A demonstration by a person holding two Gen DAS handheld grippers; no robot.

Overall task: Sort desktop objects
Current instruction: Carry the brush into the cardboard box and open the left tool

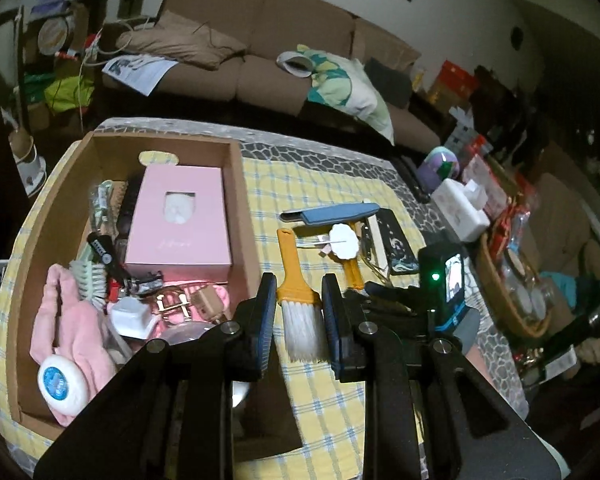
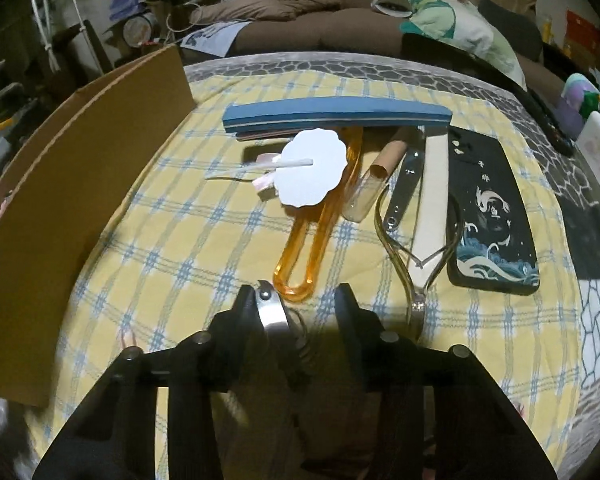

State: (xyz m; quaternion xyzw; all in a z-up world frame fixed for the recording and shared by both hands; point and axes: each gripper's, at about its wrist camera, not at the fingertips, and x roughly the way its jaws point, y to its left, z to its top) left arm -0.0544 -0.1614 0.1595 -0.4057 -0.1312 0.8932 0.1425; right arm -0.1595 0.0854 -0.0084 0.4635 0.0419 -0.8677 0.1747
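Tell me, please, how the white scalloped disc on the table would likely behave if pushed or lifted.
The white scalloped disc looks paper-thin, so it is probably very light and floppy. It lies partly on the orange loop handle, so a push may just slide or flip it. The white stick across it might roll off.

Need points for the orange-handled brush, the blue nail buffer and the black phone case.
orange-handled brush point(image 1: 290, 264): left wrist view, on the orange handle.
blue nail buffer point(image 2: 336, 112): right wrist view, middle of its blue top face.
black phone case point(image 2: 488, 208): right wrist view, on the printed back.
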